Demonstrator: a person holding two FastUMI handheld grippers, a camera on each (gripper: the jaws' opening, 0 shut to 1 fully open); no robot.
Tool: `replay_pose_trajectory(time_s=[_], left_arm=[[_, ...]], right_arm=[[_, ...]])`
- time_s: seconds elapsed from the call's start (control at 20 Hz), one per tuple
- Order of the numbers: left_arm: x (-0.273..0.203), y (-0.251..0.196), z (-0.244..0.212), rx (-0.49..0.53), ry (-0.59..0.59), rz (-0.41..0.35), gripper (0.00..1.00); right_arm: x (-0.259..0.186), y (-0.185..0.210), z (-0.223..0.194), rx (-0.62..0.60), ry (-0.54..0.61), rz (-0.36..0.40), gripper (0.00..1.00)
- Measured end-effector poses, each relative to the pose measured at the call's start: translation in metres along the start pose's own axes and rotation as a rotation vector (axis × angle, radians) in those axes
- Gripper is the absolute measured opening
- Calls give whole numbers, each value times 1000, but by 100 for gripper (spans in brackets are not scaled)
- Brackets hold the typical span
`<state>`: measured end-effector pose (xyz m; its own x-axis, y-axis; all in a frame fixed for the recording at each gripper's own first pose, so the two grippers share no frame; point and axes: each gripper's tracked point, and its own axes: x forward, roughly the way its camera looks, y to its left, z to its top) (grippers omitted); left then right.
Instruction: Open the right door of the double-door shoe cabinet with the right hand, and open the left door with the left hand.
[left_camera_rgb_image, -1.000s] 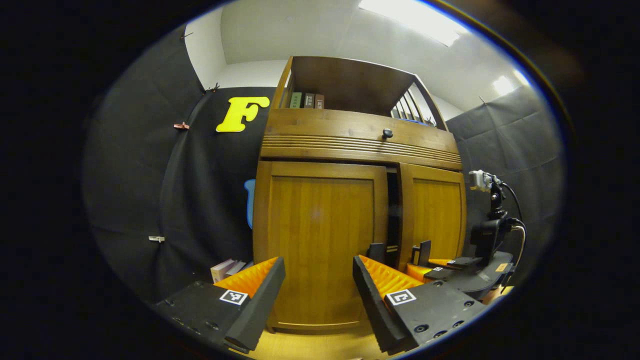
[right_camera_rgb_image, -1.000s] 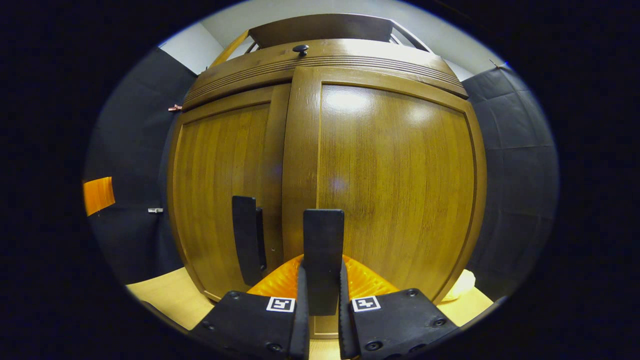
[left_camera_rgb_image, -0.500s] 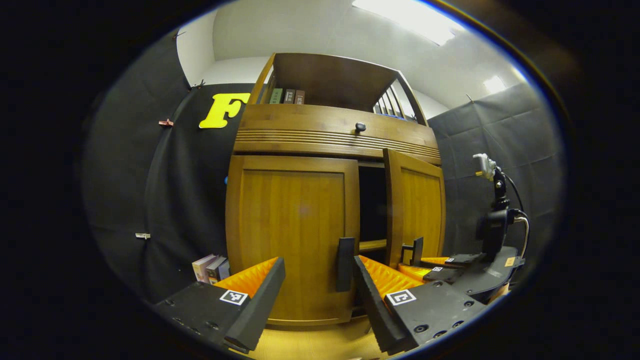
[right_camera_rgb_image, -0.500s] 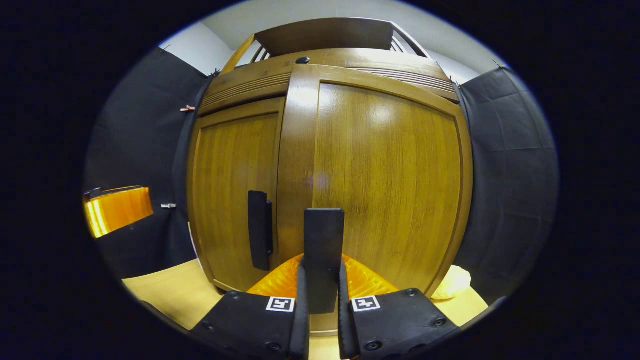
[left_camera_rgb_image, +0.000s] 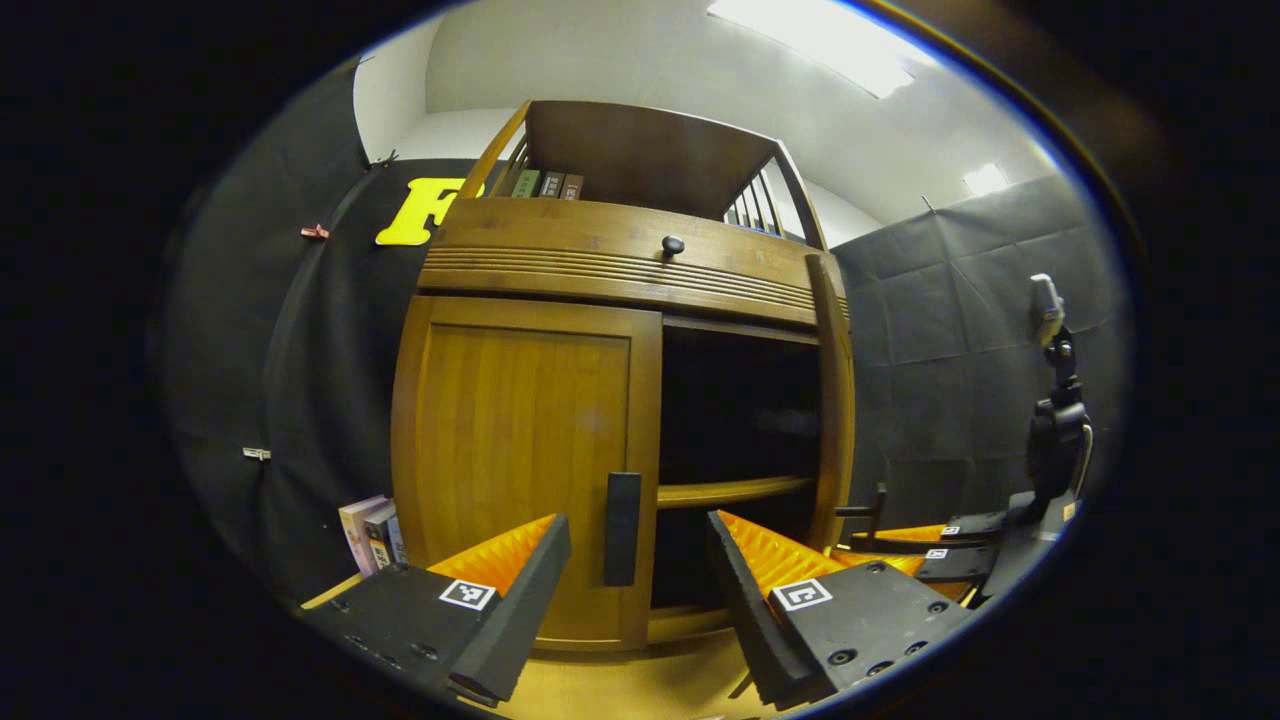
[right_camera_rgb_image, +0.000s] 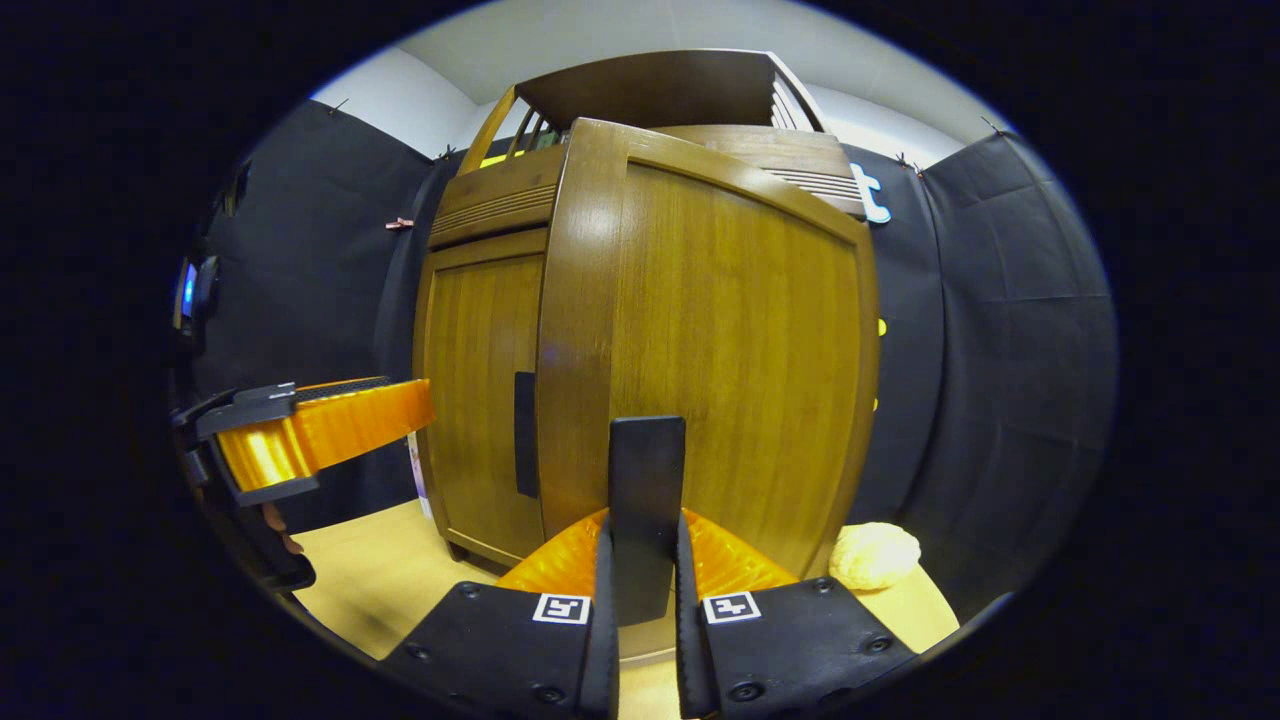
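Right gripper (right_camera_rgb_image: 642, 560): fingers clamped on right door's handle (right_camera_rgb_image: 646, 500), right door (right_camera_rgb_image: 720, 350) swung out.
Left gripper (left_camera_rgb_image: 630, 590): fingers apart, just before left door's handle (left_camera_rgb_image: 621, 528); left door (left_camera_rgb_image: 520, 450) closed.

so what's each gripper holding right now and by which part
The right gripper is shut on the right door's handle, gripping its lower end. The left gripper is open and holds nothing; the left door's handle is untouched.

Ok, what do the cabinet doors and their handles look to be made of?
Right door: looks like glossy varnished wood, with vertical grain and a light glare. Left door: same wood look, less shine. Handles: flat, dark, matte bars, maybe plastic or painted metal; can't tell.
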<state>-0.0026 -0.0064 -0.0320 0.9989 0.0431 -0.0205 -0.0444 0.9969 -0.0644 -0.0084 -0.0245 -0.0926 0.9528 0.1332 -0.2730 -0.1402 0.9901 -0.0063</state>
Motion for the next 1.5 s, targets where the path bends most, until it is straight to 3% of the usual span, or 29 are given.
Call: replay_pose_trajectory(time_s=[0.2,0.25,0.5,0.55,0.6,0.65,0.8,0.95,1.0,1.05,1.1,1.15,1.2,1.3,1.35,1.4,1.45,1.5], left_arm=[[2,-21,-5,-23,6,-28,85],[2,-25,-5,-28,7,-34,85],[3,-43,-6,-23,6,-52,81],[4,-46,-6,-26,6,-56,81],[5,-50,-8,-28,7,-63,85],[7,-55,-9,-29,11,-71,85],[10,-69,-14,-29,20,-92,85],[13,-79,-17,-40,24,-113,85],[14,-83,-18,-43,26,-115,85],[16,-87,-19,-44,27,-117,85],[18,-90,-20,-43,30,-119,85],[21,-95,-21,-40,33,-122,85],[23,-100,-22,-36,35,-126,85],[24,-105,-24,-29,36,-134,81],[26,-106,-24,-29,37,-136,85],[27,-107,-24,-30,35,-134,81],[29,-109,-24,-32,34,-129,81],[31,-112,-25,-34,34,-125,81]], right_arm=[[-22,-19,0,0,-9,-34,31],[-27,-24,-1,5,-8,-40,26],[-51,-54,2,5,-15,-108,25],[-54,-60,2,6,-16,-122,21],[-58,-64,2,7,-18,-135,21],[-62,-70,3,6,-22,-150,29],[-73,-93,3,-11,-23,-213,20],[-87,-116,2,-28,-19,-278,30],[-88,-126,3,-27,-17,-298,29],[-92,-134,4,-24,-18,-314,19],[-95,-140,4,-13,-17,-317,27],[-97,-143,3,13,-15,-313,11],[-100,-146,3,28,-12,-313,19],[-109,-156,1,34,-6,-320,19],[-115,-164,1,27,-5,-337,11],[-122,-172,2,10,-4,-368,10],[-132,-181,5,-15,-9,-402,19],[-142,-189,9,-36,-24,-435,15]])
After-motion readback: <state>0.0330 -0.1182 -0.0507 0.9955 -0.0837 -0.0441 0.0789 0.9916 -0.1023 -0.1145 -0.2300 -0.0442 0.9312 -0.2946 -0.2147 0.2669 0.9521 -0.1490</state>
